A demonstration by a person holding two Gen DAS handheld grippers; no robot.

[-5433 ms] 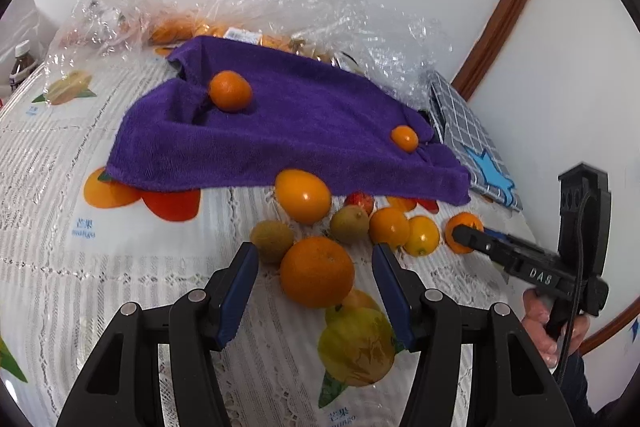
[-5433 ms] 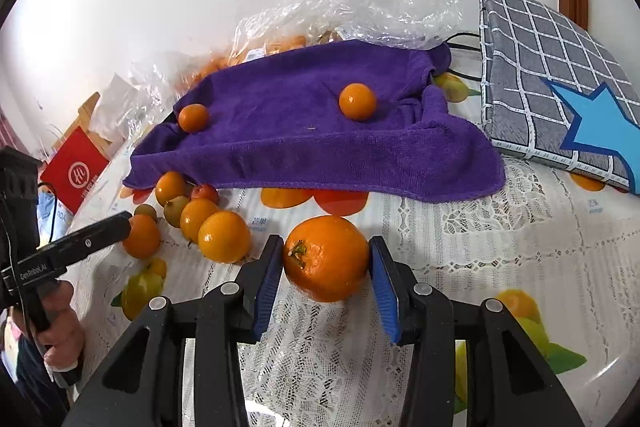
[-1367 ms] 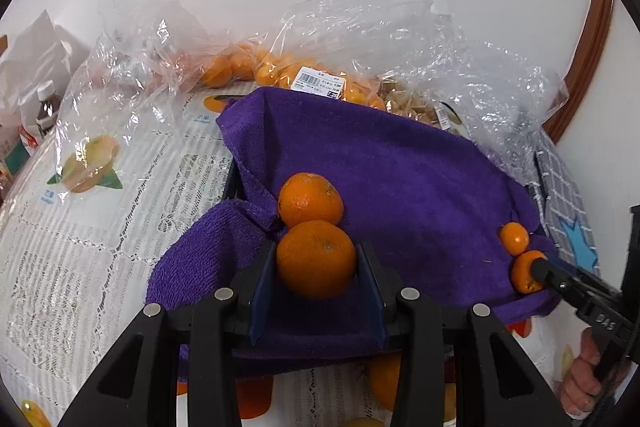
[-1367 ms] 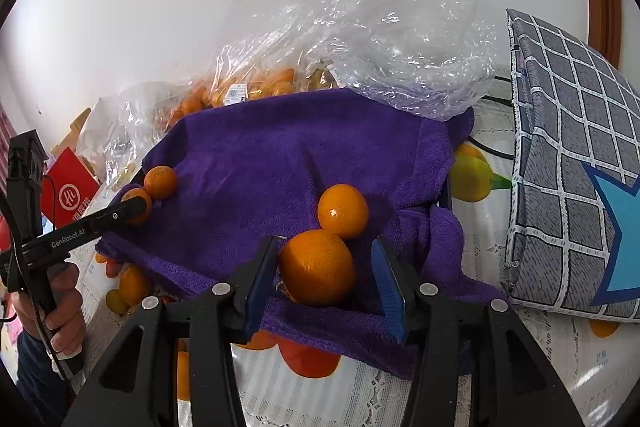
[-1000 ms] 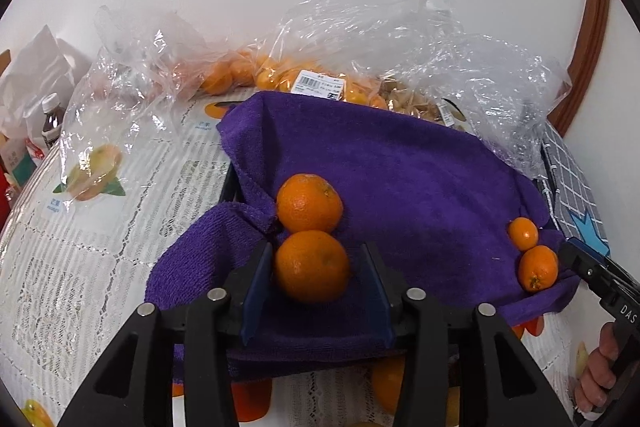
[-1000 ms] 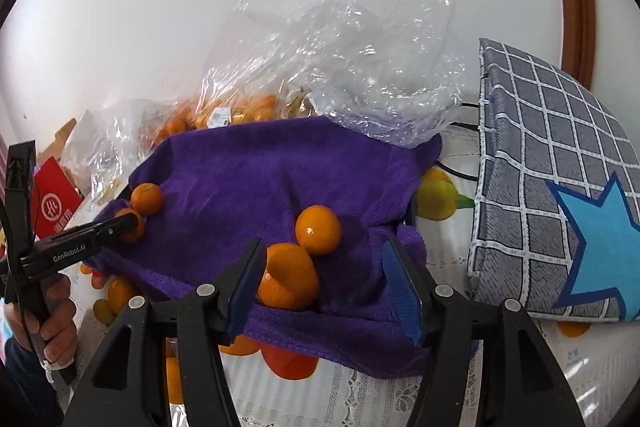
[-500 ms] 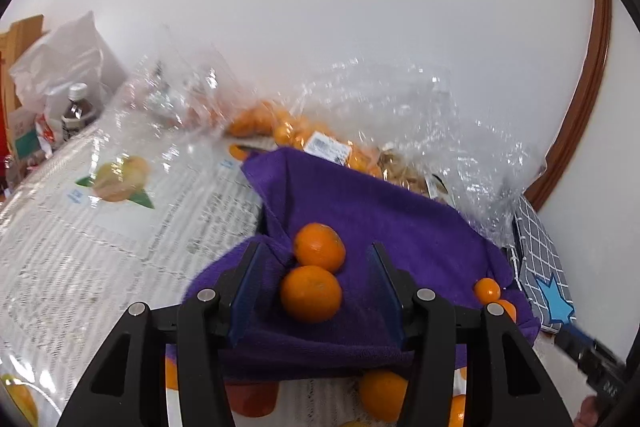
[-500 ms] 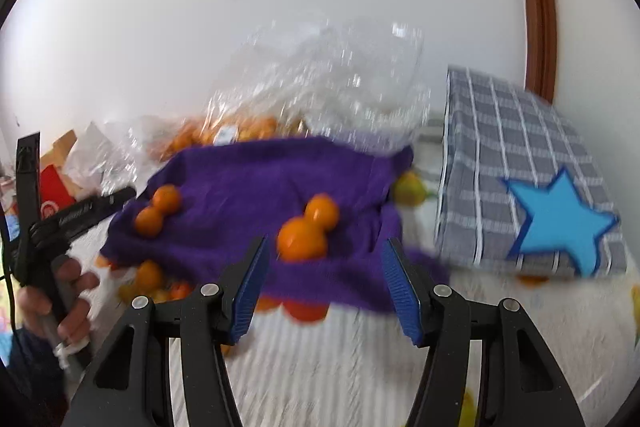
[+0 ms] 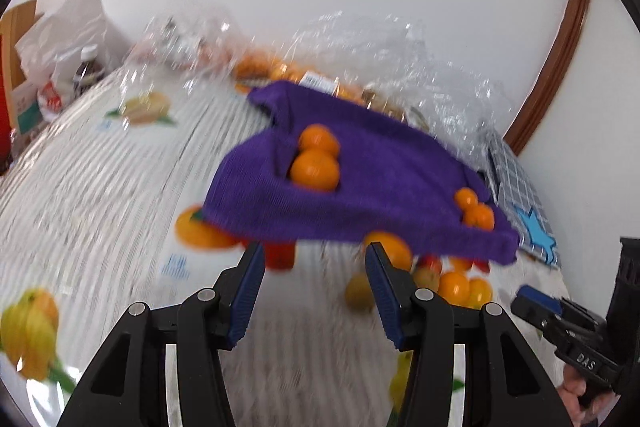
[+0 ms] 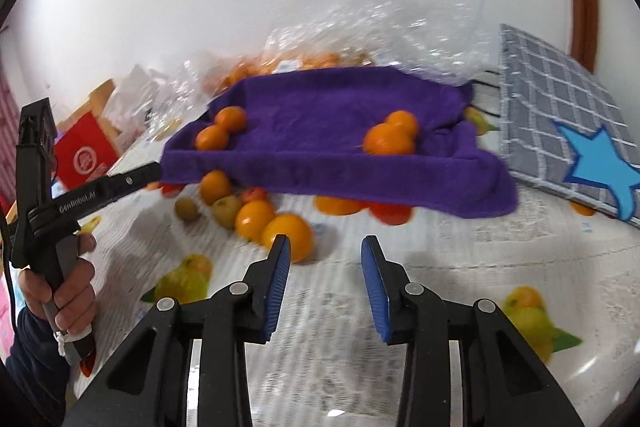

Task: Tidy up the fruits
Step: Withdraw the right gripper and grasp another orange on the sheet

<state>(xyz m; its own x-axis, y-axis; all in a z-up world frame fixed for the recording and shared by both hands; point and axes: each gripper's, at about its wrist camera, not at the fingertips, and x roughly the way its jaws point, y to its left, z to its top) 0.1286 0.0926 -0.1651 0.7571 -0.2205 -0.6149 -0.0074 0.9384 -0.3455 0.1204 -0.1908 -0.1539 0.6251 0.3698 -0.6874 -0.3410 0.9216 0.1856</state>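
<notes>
Both my grippers empty now. Right gripper (image 10: 322, 267) jaws apart but just narrowing, nothing between; left gripper (image 9: 315, 279) jaws apart. Each dropped its orange (image 10: 388, 141) (image 9: 315, 170) on the purple towel (image 10: 320, 123), touching the one already there; I've pulled both back over the tablecloth (image 10: 460, 267).
</notes>
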